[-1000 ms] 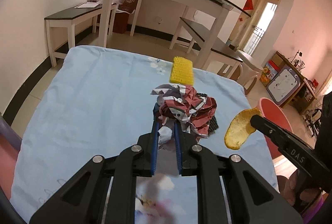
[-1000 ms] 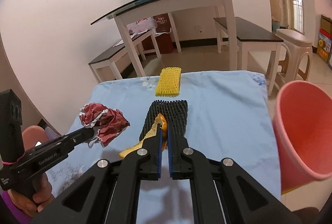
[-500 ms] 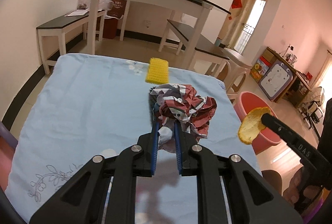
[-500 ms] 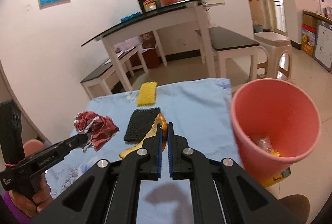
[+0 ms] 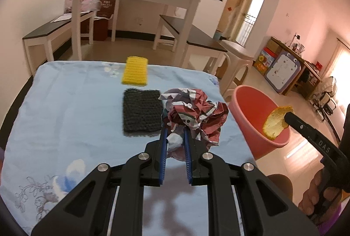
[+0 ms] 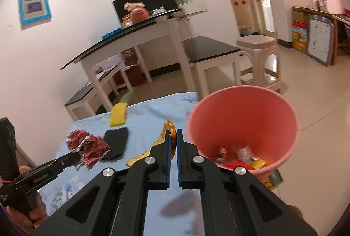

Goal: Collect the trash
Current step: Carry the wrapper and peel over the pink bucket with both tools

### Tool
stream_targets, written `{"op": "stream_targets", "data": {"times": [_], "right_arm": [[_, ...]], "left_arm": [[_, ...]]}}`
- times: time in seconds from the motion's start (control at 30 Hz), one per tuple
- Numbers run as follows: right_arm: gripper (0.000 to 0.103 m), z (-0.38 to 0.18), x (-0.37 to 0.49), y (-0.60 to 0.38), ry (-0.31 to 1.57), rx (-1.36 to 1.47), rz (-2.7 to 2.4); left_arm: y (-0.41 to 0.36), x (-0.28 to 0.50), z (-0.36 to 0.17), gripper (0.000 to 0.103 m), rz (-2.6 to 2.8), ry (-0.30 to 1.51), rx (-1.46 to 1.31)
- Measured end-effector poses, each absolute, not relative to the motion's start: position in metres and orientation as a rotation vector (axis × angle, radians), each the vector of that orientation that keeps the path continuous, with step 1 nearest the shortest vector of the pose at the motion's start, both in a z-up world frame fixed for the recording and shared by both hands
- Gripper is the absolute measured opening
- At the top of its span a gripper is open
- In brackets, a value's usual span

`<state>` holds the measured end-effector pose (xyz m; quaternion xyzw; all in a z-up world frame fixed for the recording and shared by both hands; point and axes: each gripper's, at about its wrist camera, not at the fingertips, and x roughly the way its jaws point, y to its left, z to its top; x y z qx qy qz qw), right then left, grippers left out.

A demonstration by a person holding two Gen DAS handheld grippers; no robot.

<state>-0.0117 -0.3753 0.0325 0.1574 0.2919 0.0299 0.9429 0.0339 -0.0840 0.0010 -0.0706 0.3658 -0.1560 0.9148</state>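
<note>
From the left wrist, the left gripper [image 5: 175,137] pinches a crumpled red-and-white paper ball [image 5: 194,113], now carried right, uncovering the black mesh pad [image 5: 141,112]; the pink bin [image 5: 251,109] has come into view.

From the right wrist, the right gripper [image 6: 172,137], pressed tight on an orange peel [image 6: 163,139], has swung from over the blue tablecloth [image 6: 144,117] to beside the bin's rim. Dropping both should come next.

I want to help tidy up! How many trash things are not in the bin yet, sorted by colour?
Yellow: 2, the foam net on the cloth and the peel in the right gripper
Black: 1, the foam net
Red and white: 1, the crumpled paper in the left gripper
Total: 4
</note>
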Motion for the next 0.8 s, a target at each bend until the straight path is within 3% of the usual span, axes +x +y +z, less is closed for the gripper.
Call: {"op": "stream_targets", "data": {"times": [0.8], "right_arm": [[0.004,0.01,-0.024,-0.475,0.578,0.374,-0.153]], "left_arm": [[-0.228,0.058,0.005,0.014,-0.55,0.761,-0.001]]}}
